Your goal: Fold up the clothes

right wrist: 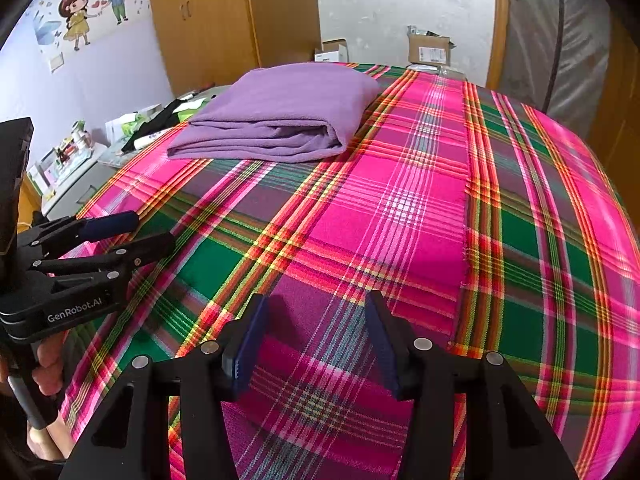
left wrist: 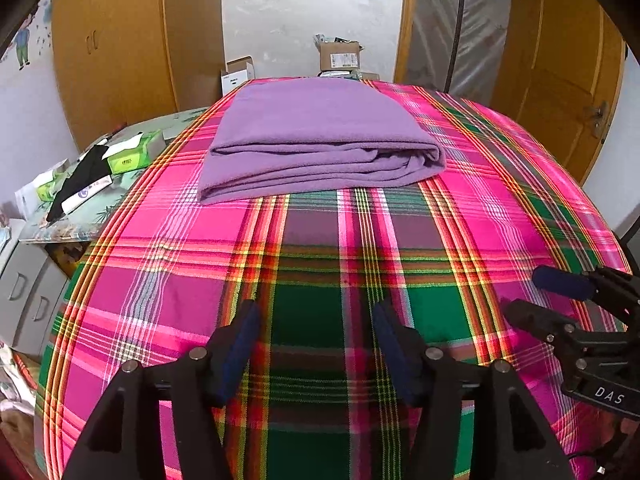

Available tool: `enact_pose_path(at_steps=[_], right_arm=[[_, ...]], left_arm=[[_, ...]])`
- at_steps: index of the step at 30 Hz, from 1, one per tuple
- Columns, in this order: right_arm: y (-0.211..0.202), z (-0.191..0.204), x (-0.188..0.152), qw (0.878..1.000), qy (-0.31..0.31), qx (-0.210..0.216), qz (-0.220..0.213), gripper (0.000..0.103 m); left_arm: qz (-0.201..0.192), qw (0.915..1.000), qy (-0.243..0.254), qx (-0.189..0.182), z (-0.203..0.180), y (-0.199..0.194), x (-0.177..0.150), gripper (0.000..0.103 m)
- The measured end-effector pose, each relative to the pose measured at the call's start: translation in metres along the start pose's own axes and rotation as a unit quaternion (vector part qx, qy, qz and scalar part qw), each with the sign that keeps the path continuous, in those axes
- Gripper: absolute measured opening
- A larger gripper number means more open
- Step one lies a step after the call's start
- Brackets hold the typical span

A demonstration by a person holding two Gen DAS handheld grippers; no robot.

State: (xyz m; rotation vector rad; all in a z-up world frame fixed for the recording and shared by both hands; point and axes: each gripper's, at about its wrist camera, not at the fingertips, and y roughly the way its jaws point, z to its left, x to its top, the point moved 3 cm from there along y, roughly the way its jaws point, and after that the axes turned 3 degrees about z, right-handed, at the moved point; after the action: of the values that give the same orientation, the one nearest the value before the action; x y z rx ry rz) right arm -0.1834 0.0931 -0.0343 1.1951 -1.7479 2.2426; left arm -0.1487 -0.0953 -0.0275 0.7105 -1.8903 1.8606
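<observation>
1. Left wrist view: the left gripper (left wrist: 316,344) hung over the plaid bedspread (left wrist: 320,264), its jaws spread wide with nothing between them and only cloth below.
2. Left wrist view: the purple garment (left wrist: 320,136) lay folded into a flat, layered rectangle on the far part of the bedspread, well apart from the jaws, its stacked edges facing the camera.
3. Left wrist view: the right gripper (left wrist: 532,296) entered at the right edge, its jaws parted and empty above the bedspread.
4. Left wrist view: left of the bed, a counter (left wrist: 80,224) carried green tissue packs (left wrist: 130,156) and a black item; a wooden wardrobe (left wrist: 116,48) and cardboard boxes (left wrist: 340,54) stood beyond the bed.
5. Right wrist view: the right gripper (right wrist: 316,336) hovered over the plaid bedspread (right wrist: 400,208), jaws released and empty.
6. Right wrist view: the purple garment (right wrist: 280,112) sat folded at the far left of the bed, near its left edge, touched by neither gripper.
7. Right wrist view: the left gripper (right wrist: 154,228) appeared at the left edge, jaws apart and holding nothing, with a hand (right wrist: 48,376) around its handle.
8. Right wrist view: a cartoon wall sticker (right wrist: 92,4) of two figures was visible on the wall at upper left.
</observation>
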Motion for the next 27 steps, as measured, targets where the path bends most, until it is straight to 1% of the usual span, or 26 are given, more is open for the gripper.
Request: enact_pose_path(at_steps=[4, 17, 27], right_arm=[[0.0001, 0.0001, 0.0001, 1.000, -0.001, -0.001, 0.000, 0.052], [0.0013, 0.0017, 0.0008, 1.000, -0.005, -0.007, 0.001, 0.052], [0.0011, 0.0015, 0.0003, 1.000, -0.005, -0.007, 0.001, 0.052]], left_arm=[[0.001, 1.0000, 0.003, 0.000, -0.0005, 0.0007, 0.0002, 0.063], [0.002, 1.0000, 0.006, 0.001, -0.0013, 0.0006, 0.0003, 0.063], [-0.001, 0.9999, -0.003, -0.010, 0.0010, 0.0001, 0.0007, 0.063]])
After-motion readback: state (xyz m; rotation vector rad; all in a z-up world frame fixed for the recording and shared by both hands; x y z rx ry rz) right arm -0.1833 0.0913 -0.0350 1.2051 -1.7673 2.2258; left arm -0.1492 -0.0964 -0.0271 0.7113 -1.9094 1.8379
